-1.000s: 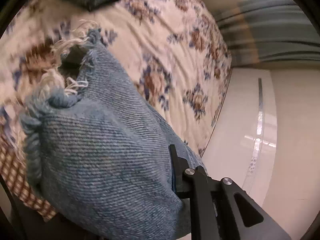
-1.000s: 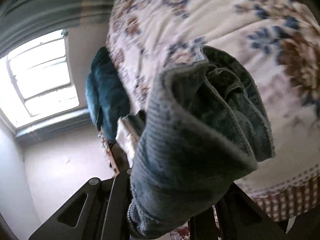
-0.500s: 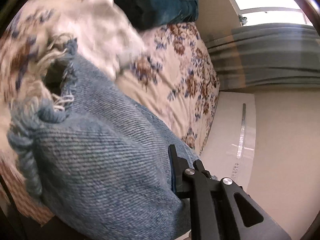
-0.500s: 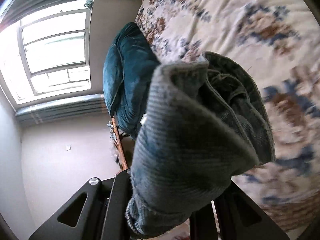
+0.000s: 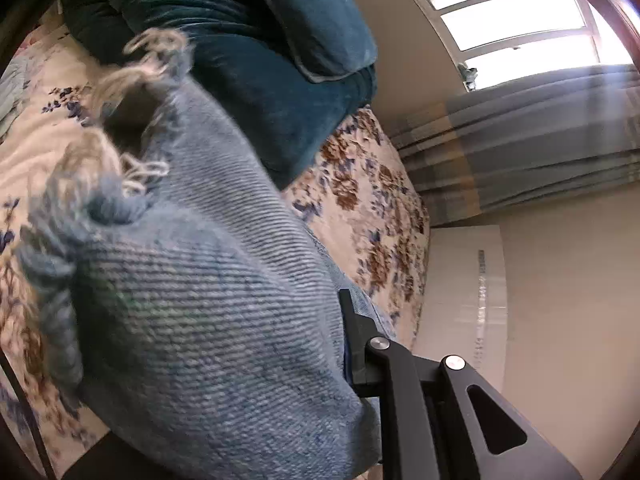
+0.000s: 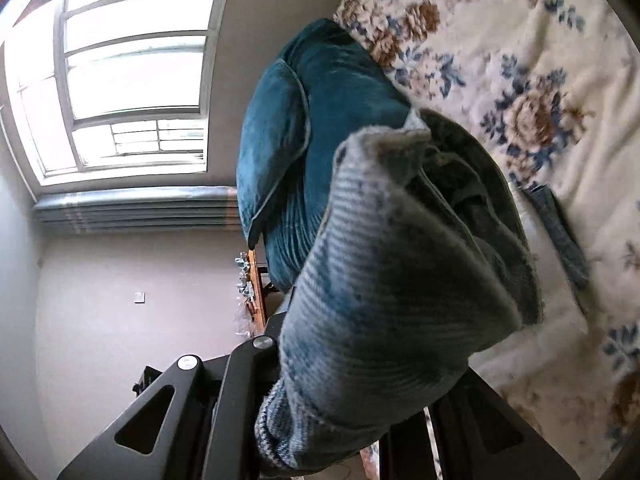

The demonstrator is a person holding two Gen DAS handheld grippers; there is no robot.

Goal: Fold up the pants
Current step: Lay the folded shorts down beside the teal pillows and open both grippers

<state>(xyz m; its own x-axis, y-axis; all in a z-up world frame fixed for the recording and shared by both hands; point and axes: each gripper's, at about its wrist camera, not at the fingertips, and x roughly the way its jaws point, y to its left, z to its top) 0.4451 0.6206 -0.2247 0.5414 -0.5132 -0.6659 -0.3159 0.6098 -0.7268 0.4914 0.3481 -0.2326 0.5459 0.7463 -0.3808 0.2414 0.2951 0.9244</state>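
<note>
The pants are blue denim jeans. In the left wrist view a frayed leg end (image 5: 192,280) bulges over my left gripper (image 5: 304,380), which is shut on it; only the right finger (image 5: 360,344) shows. In the right wrist view a bunched fold of the jeans (image 6: 392,288) fills the middle, and my right gripper (image 6: 352,412) is shut on it. Both ends are held above the floral bedspread (image 6: 520,60), which also shows in the left wrist view (image 5: 360,200).
Dark teal cushions (image 5: 260,52) lie at the head of the bed, also in the right wrist view (image 6: 304,140). A dark folded item (image 6: 560,236) lies on the bedspread. A window (image 6: 132,64), striped curtains (image 5: 520,140) and a wall (image 5: 560,300) lie beyond.
Both grippers have swung up and toward the head of the bed with the jeans held; the teal cushions and window now fill more of each view.
</note>
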